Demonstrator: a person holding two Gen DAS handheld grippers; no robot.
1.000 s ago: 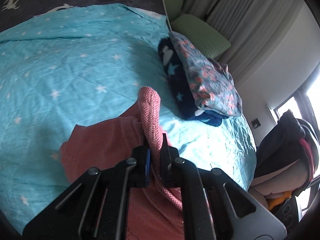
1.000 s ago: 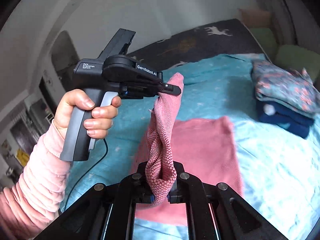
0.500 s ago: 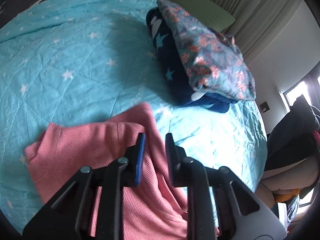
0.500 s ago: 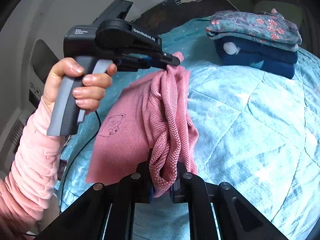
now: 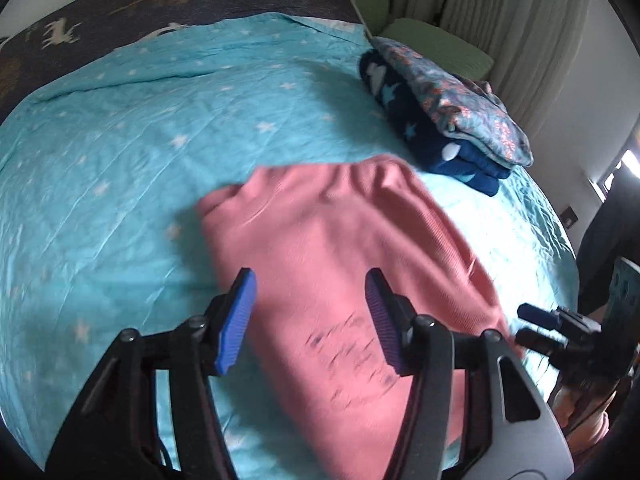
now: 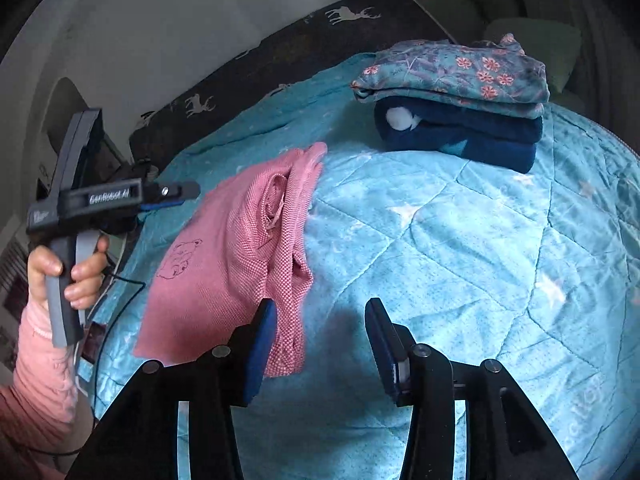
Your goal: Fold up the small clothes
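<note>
A small pink knit garment (image 5: 340, 248) with a bear drawing lies on the turquoise star quilt (image 5: 140, 128); it also shows in the right wrist view (image 6: 236, 256), with its right edge folded over into a thick strip. My left gripper (image 5: 308, 320) is open and empty, hovering above the garment. It also shows from the side in the right wrist view (image 6: 188, 194), left of the garment. My right gripper (image 6: 320, 348) is open and empty, its left pad next to the garment's near corner. Its tips show in the left wrist view (image 5: 532, 324).
A stack of folded clothes, floral (image 6: 452, 72) on top of navy (image 6: 464, 136), sits on the quilt behind the garment; it also shows in the left wrist view (image 5: 444, 112). A dark deer-print blanket (image 5: 160, 4) covers the far end. Green cushions (image 5: 436, 42) and curtains lie beyond.
Both grippers have opened and let go of the pink garment. It has dropped onto the quilt and lies flat. Both grippers have pulled back from it.
</note>
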